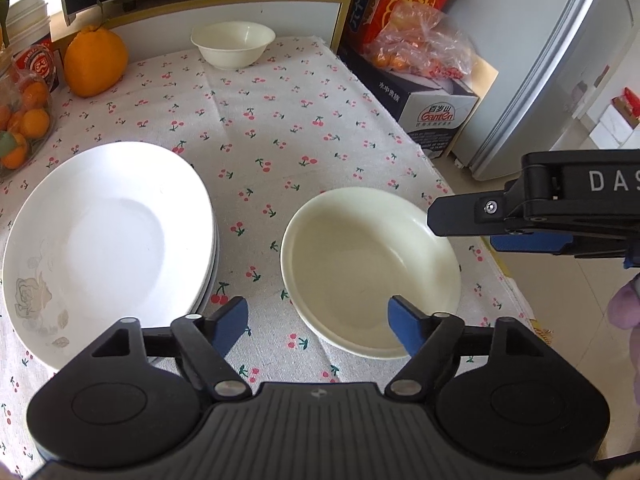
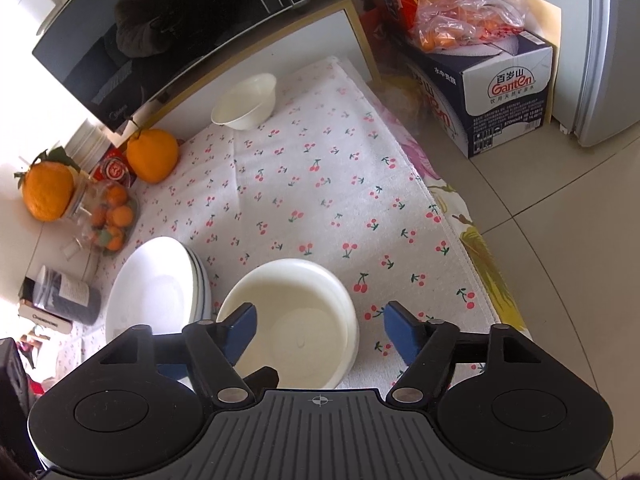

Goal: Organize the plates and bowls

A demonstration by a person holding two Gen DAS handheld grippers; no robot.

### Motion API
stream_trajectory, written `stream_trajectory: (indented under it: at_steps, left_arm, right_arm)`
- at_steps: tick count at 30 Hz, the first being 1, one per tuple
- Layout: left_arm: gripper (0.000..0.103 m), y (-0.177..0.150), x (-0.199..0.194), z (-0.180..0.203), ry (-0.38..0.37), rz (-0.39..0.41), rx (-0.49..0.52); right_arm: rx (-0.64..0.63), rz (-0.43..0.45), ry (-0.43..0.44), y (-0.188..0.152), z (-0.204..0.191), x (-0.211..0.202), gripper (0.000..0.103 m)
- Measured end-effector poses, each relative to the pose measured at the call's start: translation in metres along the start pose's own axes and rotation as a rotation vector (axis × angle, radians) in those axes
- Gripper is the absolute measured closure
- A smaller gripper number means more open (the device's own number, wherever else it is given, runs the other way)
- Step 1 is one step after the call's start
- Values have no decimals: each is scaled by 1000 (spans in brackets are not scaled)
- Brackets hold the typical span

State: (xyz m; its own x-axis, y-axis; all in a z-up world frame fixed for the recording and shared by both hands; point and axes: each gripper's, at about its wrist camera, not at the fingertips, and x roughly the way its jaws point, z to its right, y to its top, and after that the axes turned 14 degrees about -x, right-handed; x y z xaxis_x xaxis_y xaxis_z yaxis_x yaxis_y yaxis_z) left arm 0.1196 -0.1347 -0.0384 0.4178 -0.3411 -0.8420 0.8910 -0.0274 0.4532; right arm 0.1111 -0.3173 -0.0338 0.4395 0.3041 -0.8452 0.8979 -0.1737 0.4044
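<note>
Both grippers hang over the near edge of the tabletop, pointing steeply down. No earlier view to compare.

Landmark: the shallow bowl, cream, on the cherry-print cloth.

Left gripper: fingers spread wide, nothing between the pads. Its right finger sits over the shallow bowl's near rim; its left finger falls over bare cloth between the bowl and the plate stack. No pressing contact visible.

Right gripper: fingers also wide apart, empty. Its left finger overlaps the shallow bowl's left inner wall; its right finger is off the bowl, over cloth to the right. In the left view it reaches in from the right, over the bowl's right rim.

Plate stack: just left of the shallow bowl, apart from it, several white plates, top one with a faint floral print.

Small bowl: well beyond the shallow bowl, at the far edge of the cloth, upright, alone.

Judgement: plates look gathered; the small bowl is the one piece left out. It lies straight ahead of both grippers, far side of the shallow bowl, slightly left of it. Being round, it sets no grasp direction. Neither hand is clearly nearer; either must reach forward over the shallow bowl.
</note>
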Motion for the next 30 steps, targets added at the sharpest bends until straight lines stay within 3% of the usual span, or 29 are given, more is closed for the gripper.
stream_trajectory:
  at_steps: [5, 9, 13, 21, 30]
  left_arm:
    - [15, 1, -3, -1, -6, 2, 5]
    - [10, 7, -4, -3, -10, -14, 2]
    - [1, 20, -8, -5, -6, 16, -11]
    - [1, 58, -7, -17, 45, 33, -29]
    - [1, 127, -4, -37, 98, 96, -70]
  right_arm:
    - [29, 4, 27, 4, 4, -1, 25]
    - [33, 19, 55, 11, 6, -1, 17]
    - [53, 8, 70, 25, 8, 5, 14]
    - [123, -5, 127, 67, 11, 26, 12]
    - [184, 25, 200, 123, 14, 59, 9]
